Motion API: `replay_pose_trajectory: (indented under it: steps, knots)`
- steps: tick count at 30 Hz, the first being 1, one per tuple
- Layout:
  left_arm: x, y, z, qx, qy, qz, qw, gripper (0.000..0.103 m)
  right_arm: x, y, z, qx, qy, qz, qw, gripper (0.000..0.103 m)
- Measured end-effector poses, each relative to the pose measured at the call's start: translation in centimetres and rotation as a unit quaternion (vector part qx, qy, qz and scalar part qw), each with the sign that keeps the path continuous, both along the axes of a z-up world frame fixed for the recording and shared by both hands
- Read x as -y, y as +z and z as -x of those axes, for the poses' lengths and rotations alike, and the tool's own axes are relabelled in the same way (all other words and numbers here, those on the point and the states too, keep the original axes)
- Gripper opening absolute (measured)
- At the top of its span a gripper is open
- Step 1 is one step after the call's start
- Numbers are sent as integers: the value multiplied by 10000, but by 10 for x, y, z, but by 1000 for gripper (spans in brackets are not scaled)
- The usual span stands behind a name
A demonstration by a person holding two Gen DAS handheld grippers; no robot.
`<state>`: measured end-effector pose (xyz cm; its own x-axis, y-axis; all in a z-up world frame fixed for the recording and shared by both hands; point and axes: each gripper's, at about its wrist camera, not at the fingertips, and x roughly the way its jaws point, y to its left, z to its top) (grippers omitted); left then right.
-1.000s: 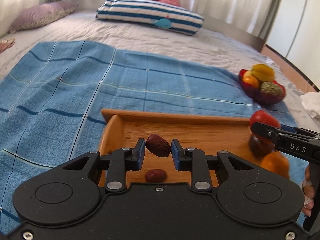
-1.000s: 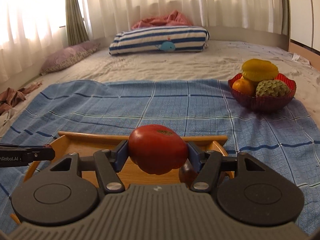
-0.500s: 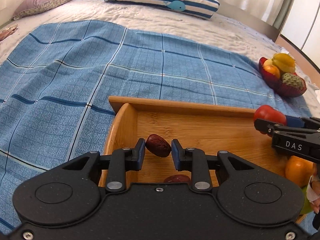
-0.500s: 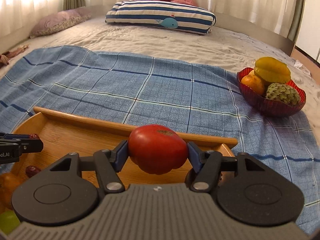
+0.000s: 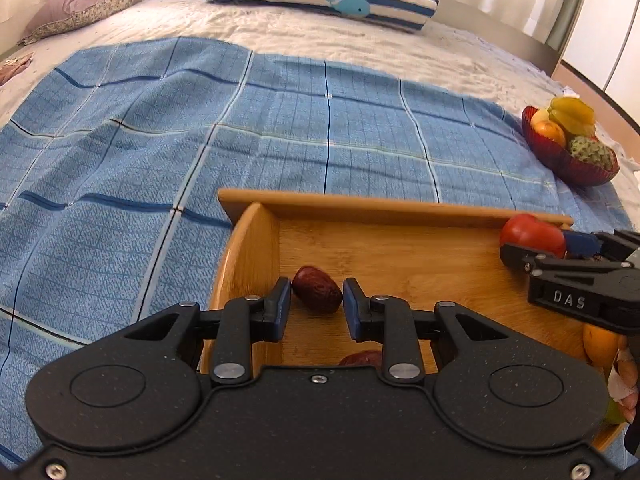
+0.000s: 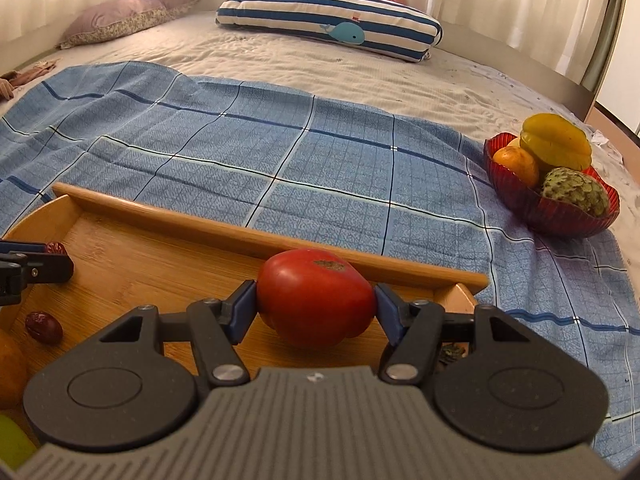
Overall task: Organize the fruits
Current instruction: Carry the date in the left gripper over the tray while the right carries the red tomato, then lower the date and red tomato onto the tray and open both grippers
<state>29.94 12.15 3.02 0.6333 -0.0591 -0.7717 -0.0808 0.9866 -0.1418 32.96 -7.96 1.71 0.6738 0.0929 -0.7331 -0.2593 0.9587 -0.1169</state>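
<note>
My left gripper [image 5: 316, 307] is shut on a dark red date [image 5: 317, 289] and holds it over the left end of the wooden tray [image 5: 392, 210]. My right gripper [image 6: 316, 307] is shut on a red tomato [image 6: 316, 297] over the tray's right end [image 6: 168, 216]; the tomato also shows in the left wrist view [image 5: 532, 235]. A second date [image 6: 44, 327] lies on the tray floor. An orange fruit [image 5: 600, 346] and a green fruit [image 6: 12, 440] sit at the tray's near side.
A red bowl [image 6: 556, 216] with a starfruit, an orange and a custard apple stands on the blue checked cloth [image 6: 280, 152] at the right. A striped pillow [image 6: 328, 20] and a purple pillow [image 6: 120, 20] lie at the far side of the bed.
Both grippers have come down and tilted toward the tray, still holding the date and the tomato. The tray looks larger and closer in both views.
</note>
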Motion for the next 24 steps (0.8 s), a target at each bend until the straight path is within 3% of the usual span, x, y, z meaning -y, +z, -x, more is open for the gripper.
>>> replay_pose_trajectory:
  steps: [9, 12, 17, 24]
  knots:
    - [4, 0, 1, 24, -33, -122, 9999, 26, 1, -2, 0, -30, -2, 8, 10000, 67]
    - [5, 0, 1, 29, -78, -138, 9999, 29, 2, -2, 0, -35, -22, 6, 10000, 76]
    - [5, 5, 4, 78, -85, -89, 9999, 43, 3, 5, 5, 97, -2, 31, 9999, 80]
    - [10, 22, 19, 306, -112, -321, 9990, 60, 6, 24, 23, 362, 147, -93, 9992, 85]
